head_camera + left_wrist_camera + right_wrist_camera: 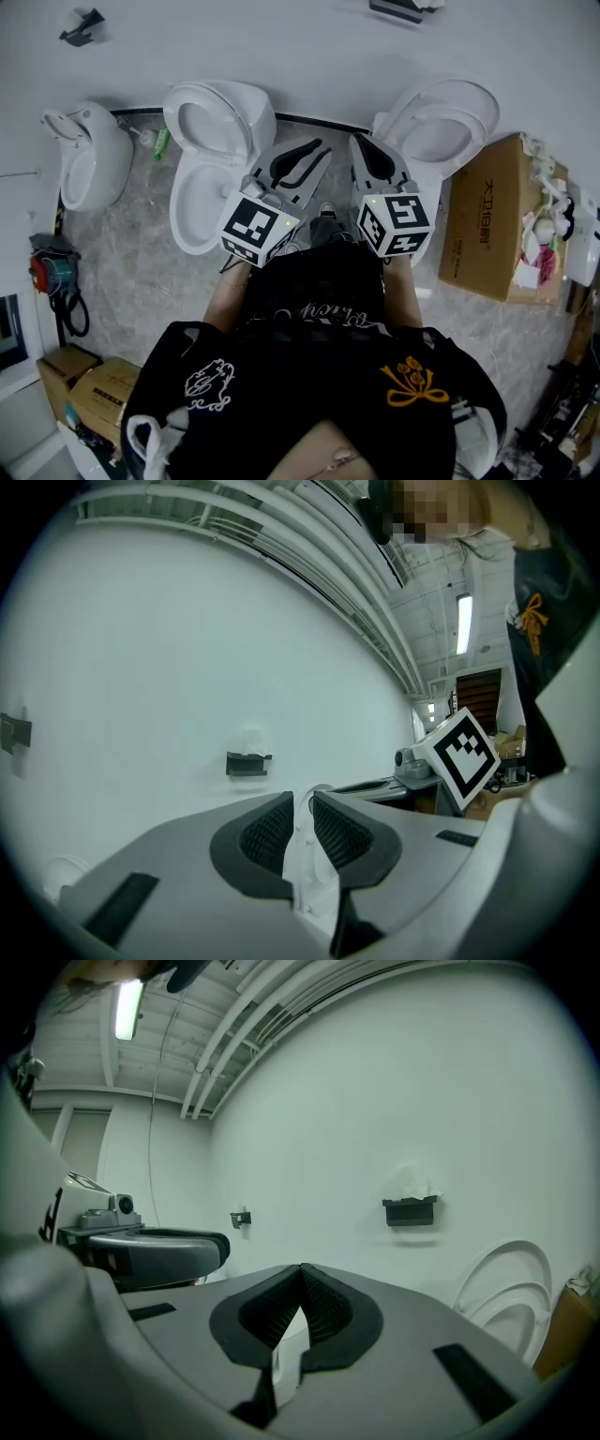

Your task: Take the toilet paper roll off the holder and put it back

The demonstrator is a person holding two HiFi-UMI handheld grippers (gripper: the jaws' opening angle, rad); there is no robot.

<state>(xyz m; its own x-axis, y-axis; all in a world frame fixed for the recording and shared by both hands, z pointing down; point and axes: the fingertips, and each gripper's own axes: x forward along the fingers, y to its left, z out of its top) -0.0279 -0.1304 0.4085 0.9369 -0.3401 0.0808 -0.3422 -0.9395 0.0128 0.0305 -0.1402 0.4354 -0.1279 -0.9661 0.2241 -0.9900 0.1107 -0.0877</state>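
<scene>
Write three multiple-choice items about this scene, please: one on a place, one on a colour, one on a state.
1. Where does the cardboard box stand?
A) between the two toilets
B) to the right of the right toilet
C) on a shelf

2. What colour is the wall holder topped with white paper?
A) red
B) yellow
C) dark, near black

3. How do the jaws of the right gripper stand?
A) wide apart
B) together, nothing held
C) closed on a paper roll

Answers:
1 B: the head view shows the box on the floor at that toilet's right side.
2 C: the right gripper view shows it dark.
3 B: the tips meet in the right gripper view, with nothing between them.
</scene>
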